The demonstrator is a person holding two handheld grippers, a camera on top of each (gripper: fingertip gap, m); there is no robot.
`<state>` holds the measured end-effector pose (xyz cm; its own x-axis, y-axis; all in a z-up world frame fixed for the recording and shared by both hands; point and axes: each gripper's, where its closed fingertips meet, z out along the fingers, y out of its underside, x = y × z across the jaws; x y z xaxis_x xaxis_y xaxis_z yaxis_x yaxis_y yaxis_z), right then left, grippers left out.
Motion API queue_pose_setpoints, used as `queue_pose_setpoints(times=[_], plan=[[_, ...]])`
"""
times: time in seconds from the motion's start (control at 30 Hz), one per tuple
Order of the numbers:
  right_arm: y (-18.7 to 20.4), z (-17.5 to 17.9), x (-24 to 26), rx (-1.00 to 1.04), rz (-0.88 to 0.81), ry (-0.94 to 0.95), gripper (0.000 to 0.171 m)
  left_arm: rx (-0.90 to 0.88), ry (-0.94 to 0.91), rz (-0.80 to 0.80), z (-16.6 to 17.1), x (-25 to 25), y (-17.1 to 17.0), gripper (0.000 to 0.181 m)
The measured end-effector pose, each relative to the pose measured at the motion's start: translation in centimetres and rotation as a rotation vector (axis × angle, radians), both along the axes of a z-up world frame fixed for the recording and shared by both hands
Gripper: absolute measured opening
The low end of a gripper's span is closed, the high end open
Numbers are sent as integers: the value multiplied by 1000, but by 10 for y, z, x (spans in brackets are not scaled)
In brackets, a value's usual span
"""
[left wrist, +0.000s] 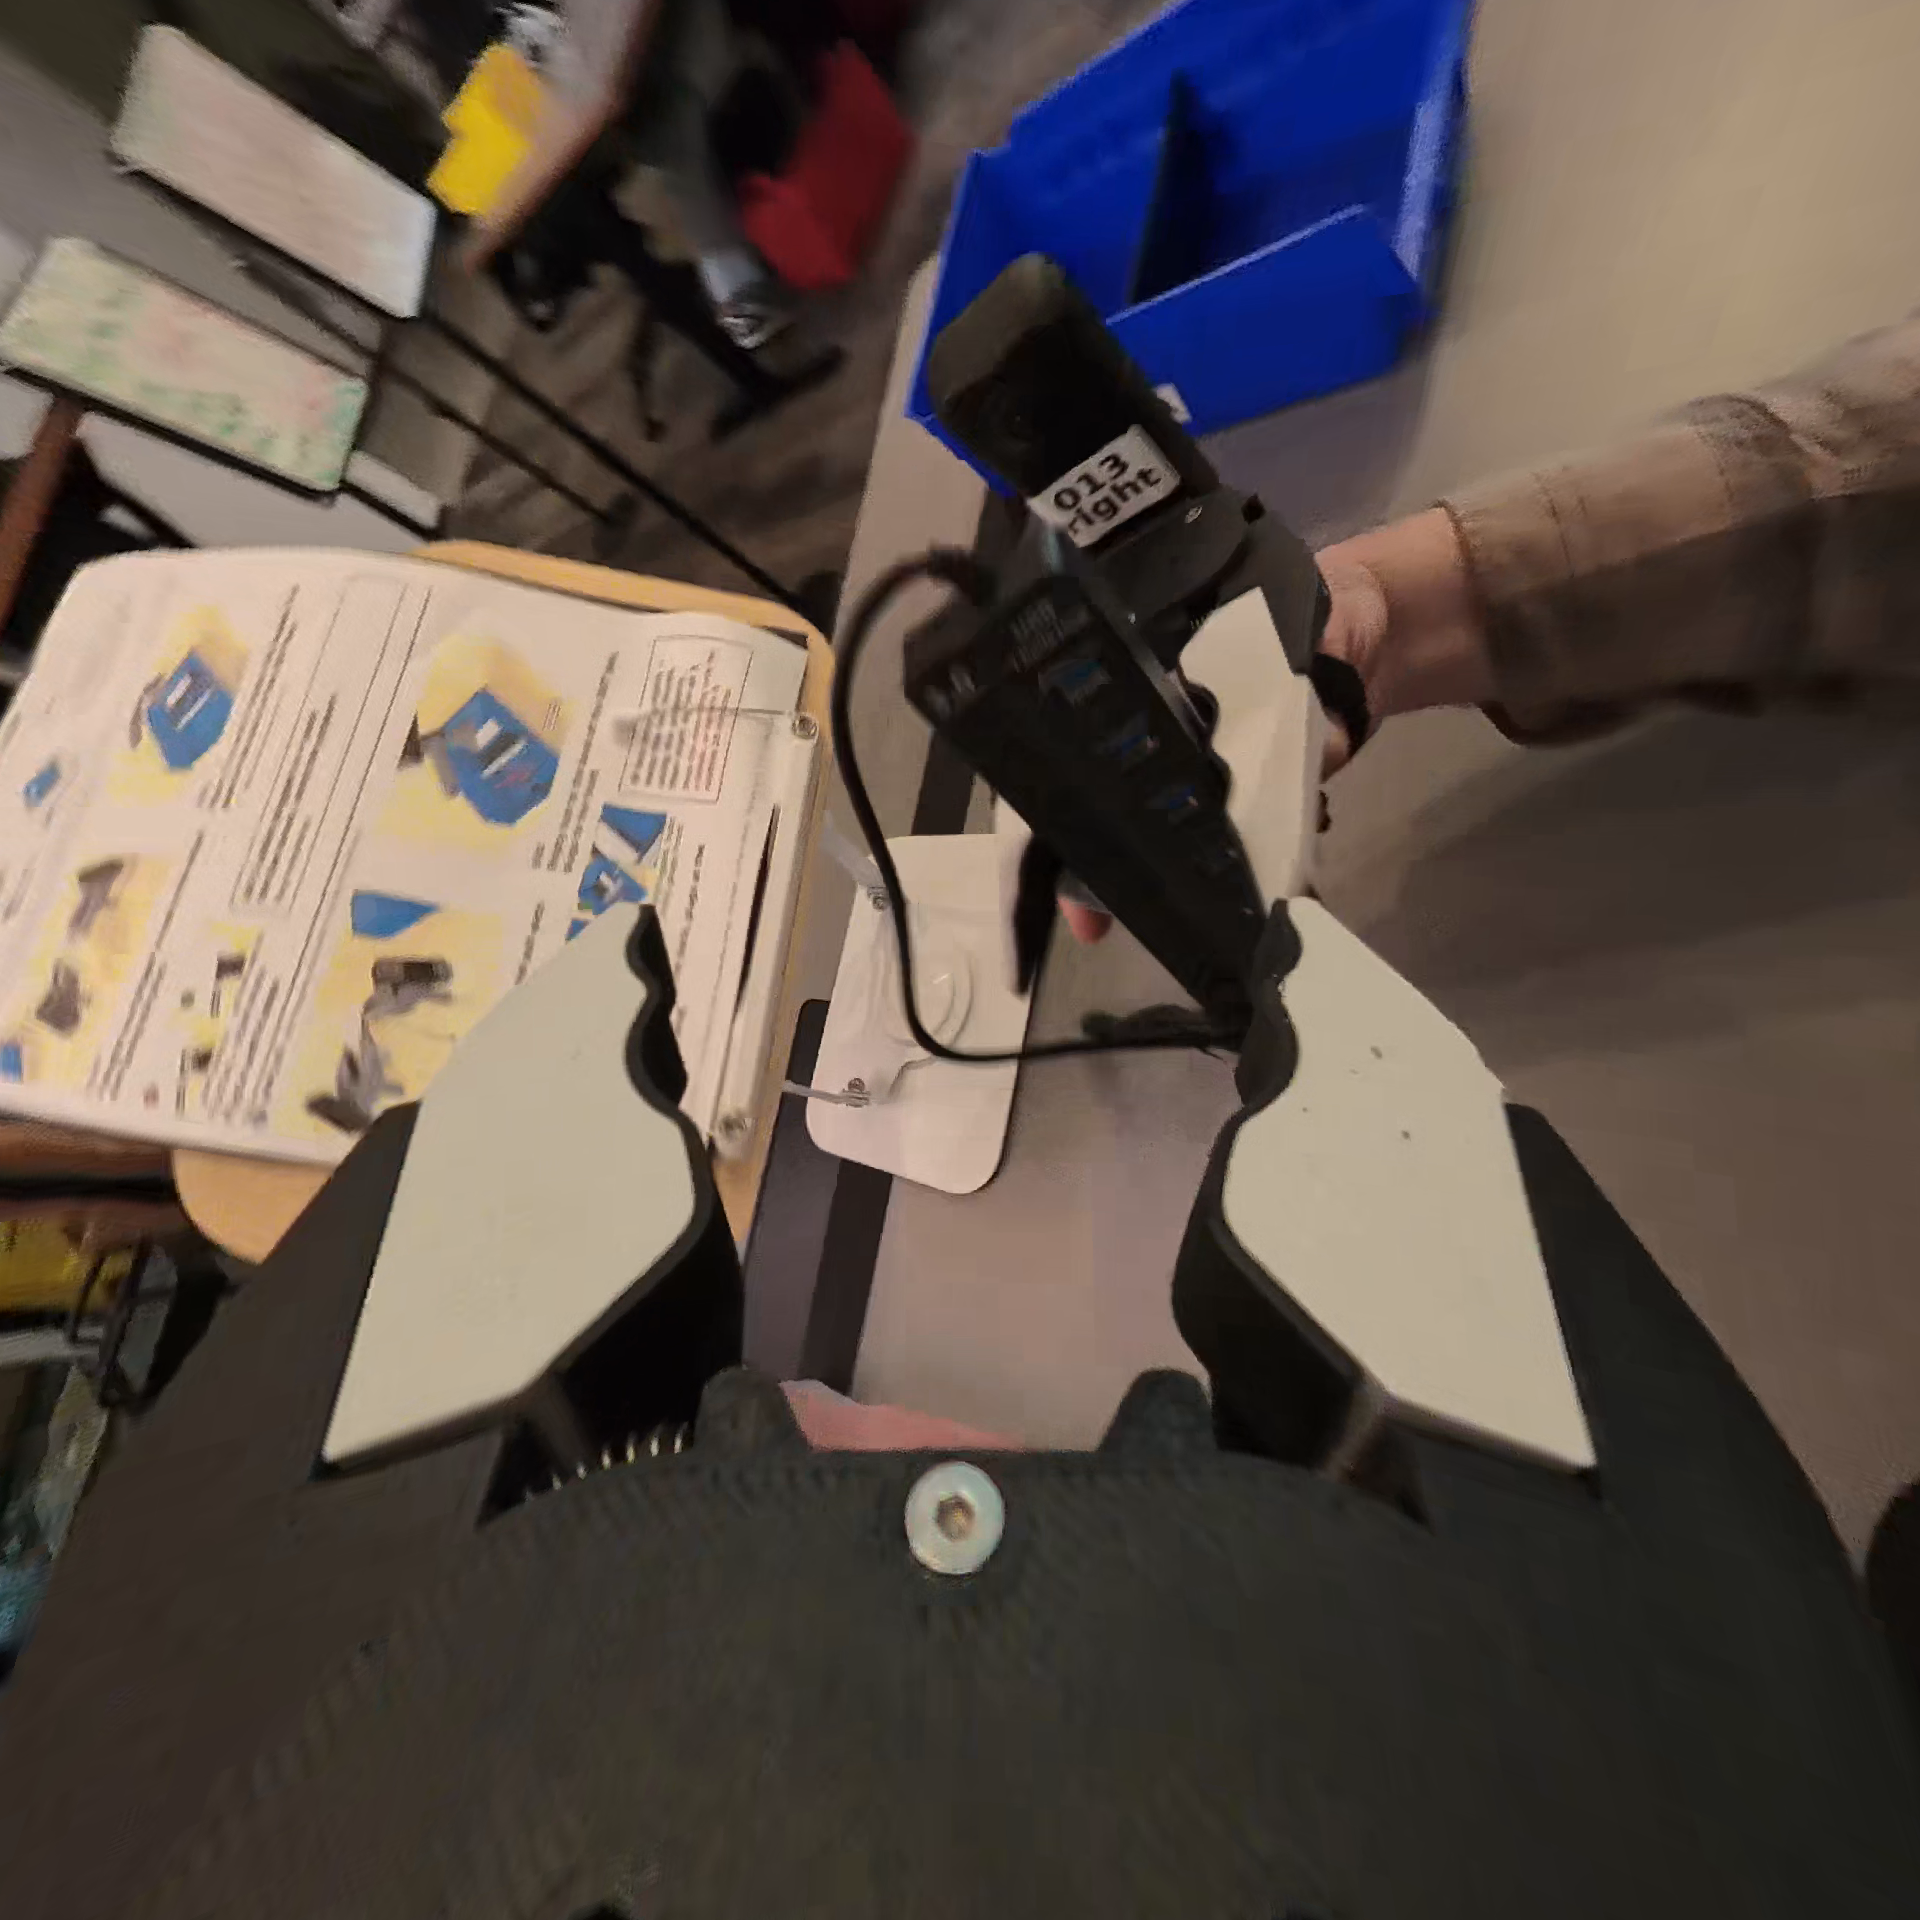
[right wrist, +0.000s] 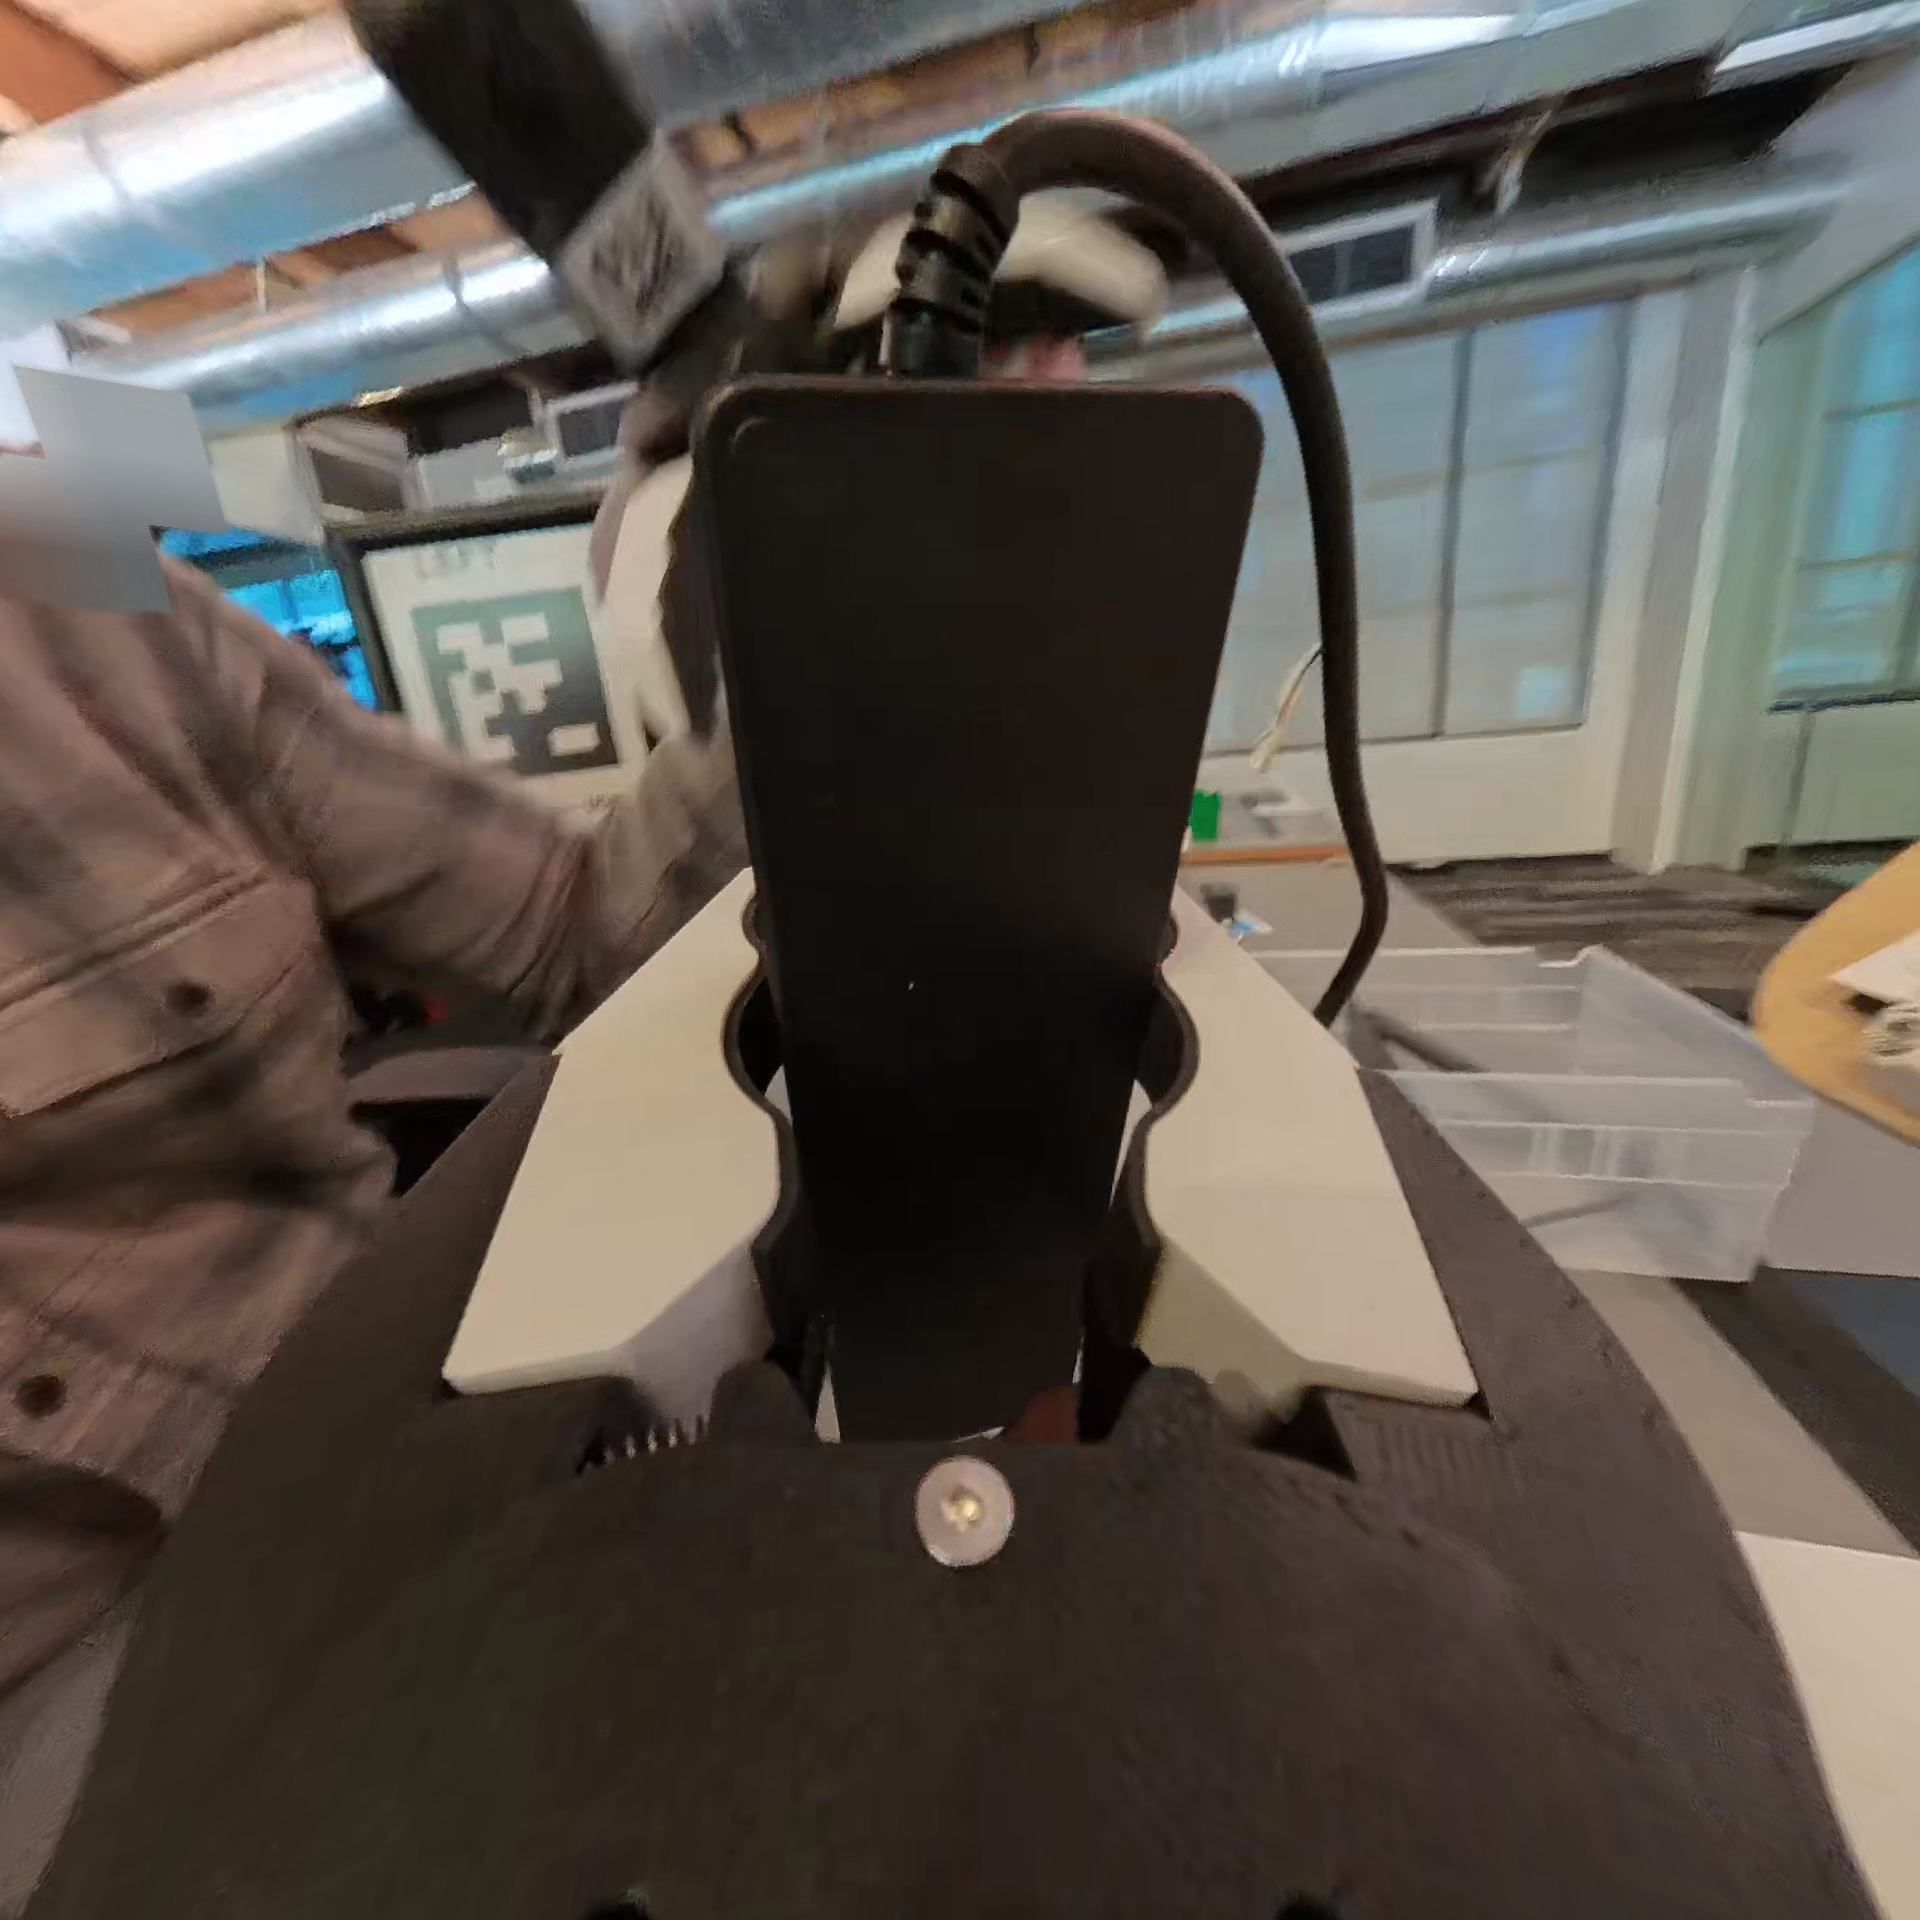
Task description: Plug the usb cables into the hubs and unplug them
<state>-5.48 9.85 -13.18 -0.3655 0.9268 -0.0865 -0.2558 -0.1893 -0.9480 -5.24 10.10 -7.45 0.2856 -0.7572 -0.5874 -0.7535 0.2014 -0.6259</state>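
Note:
My right gripper [right wrist: 961, 914] is shut on a black USB hub [right wrist: 966, 779] and holds it upright in the air, its plain back facing that view. The hub's black cable [right wrist: 1320, 520] leaves its top end and arcs down to the right. In the left wrist view the hub [left wrist: 1101, 748] shows its blue ports and slants down from the right gripper [left wrist: 1153, 883]. Its cable [left wrist: 862, 727] loops round, and the cable's end [left wrist: 1143, 1023] lies by my left gripper's right fingertip. My left gripper [left wrist: 966, 935] is wide open and empty, just below the hub.
A blue bin [left wrist: 1247, 208] stands at the far end of the grey table [left wrist: 1610, 1039]. A printed instruction sheet [left wrist: 364, 810] lies on a round wooden table to the left. A white plate [left wrist: 925, 1091] lies under the cable. A clear plastic tray [right wrist: 1558, 1091] sits right. A person's sleeve [left wrist: 1662, 540] reaches in.

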Motion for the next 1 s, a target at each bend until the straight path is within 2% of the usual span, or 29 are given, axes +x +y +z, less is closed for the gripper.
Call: queue_pose_setpoints(times=[0.1, 0.2, 0.27, 0.33, 0.4, 0.5, 0.7, 1.0], plan=[[13, 12, 6, -53, -49, 83, 66, -97, -187, 49, -33, -4, -19, 105], [12, 18, 8, -72, -45, 119, 66, -218, -336, 92, -77, 4, -22, 100], [9, 21, 7, -64, -46, 133, 66, -247, -388, 126, -97, 9, -17, 103], [4, 24, 6, -61, -28, 141, 66, -282, -412, 176, -116, 13, -9, 118], [-1, 23, 2, -40, -18, 122, 66, -337, -474, 185, -127, 20, -3, 122], [-7, 23, -1, -35, 6, 117, 66, -355, -521, 190, -136, 25, 7, 115], [-12, 20, -6, -14, 13, 90, 66, -395, -551, 112, -143, 42, 8, 66], [-11, 22, -3, -10, 8, 43, 65, -374, -636, 74, -131, 43, 5, 63]])
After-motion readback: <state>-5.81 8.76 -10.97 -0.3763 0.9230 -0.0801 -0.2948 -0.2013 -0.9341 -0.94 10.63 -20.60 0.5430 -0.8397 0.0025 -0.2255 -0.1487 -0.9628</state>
